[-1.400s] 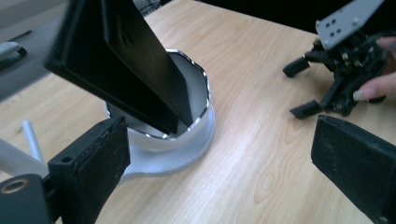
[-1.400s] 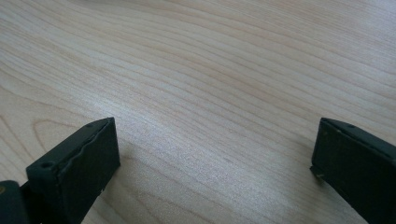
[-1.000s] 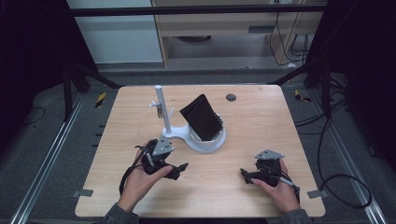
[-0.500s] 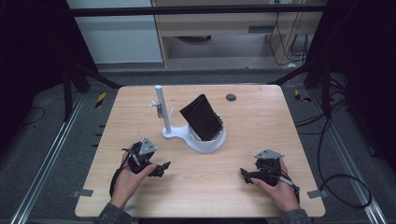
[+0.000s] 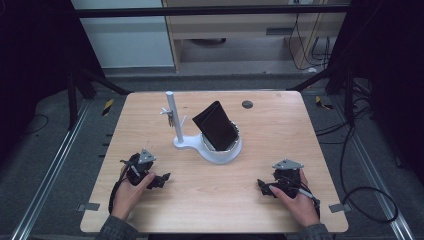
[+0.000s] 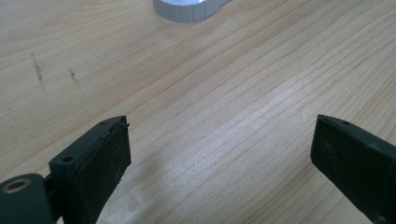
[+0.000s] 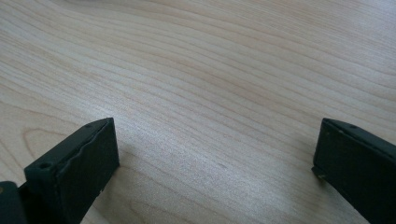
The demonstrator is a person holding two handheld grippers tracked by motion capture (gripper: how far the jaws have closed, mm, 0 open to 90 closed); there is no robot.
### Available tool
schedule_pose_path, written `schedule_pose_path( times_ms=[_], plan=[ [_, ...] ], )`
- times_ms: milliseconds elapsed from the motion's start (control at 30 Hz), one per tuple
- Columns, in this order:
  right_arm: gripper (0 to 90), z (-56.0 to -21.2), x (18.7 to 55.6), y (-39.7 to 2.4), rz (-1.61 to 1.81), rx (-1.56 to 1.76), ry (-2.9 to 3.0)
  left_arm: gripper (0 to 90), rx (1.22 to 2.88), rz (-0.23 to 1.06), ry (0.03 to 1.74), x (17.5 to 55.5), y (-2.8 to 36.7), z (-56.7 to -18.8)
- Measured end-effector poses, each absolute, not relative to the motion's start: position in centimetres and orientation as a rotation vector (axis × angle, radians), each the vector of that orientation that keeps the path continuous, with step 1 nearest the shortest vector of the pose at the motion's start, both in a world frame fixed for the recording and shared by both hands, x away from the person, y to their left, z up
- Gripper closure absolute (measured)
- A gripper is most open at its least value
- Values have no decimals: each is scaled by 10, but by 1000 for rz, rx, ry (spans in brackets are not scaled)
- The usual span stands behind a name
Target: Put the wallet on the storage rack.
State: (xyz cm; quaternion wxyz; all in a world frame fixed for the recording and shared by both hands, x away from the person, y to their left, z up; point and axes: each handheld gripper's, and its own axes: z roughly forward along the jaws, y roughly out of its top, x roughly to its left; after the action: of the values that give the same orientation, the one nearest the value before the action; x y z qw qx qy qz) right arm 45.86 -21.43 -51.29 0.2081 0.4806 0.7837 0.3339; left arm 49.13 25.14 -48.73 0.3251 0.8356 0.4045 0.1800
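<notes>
A white stand [image 5: 220, 152] sits mid-table with a thin upright post [image 5: 172, 116] and a round dish that holds a black wallet [image 5: 215, 126] leaning on its edge. My left gripper [image 5: 161, 180] rests low on the table at the front left, jaws wide apart and empty [image 6: 219, 149]; the stand's white base [image 6: 189, 8] shows at the top of the left gripper view. My right gripper [image 5: 264, 188] rests at the front right, also open with bare wood between its jaws [image 7: 215, 154].
A small dark round disc [image 5: 247, 104] lies near the table's far edge. Small metal pieces hang from the post [image 5: 170, 118]. The wooden table [image 5: 280, 130] is ringed by dark floor, rails and cables.
My left gripper has drawn back from the stand toward the front left of the table and settled low. The right gripper has stayed put.
</notes>
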Motion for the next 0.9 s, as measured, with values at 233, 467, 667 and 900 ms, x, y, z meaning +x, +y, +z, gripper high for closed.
schedule_pose_path(
  times_ms=[233, 467, 667, 900],
  plan=[
    [3, -513, 459, -214, 929, 1339, 2181, 50, 2163, 491, 1118, 495, 262, -491],
    [3, -513, 458, -214, 928, 1339, 2180, 55, 2148, 502, 1193, 502, 276, -499],
    [4, -513, 458, -214, 927, 1347, 2176, 10, 2103, 521, 1181, 502, 278, -508],
    [4, -513, 458, -214, 927, 1348, 2175, 0, 2101, 520, 1186, 502, 277, -508]
  ],
)
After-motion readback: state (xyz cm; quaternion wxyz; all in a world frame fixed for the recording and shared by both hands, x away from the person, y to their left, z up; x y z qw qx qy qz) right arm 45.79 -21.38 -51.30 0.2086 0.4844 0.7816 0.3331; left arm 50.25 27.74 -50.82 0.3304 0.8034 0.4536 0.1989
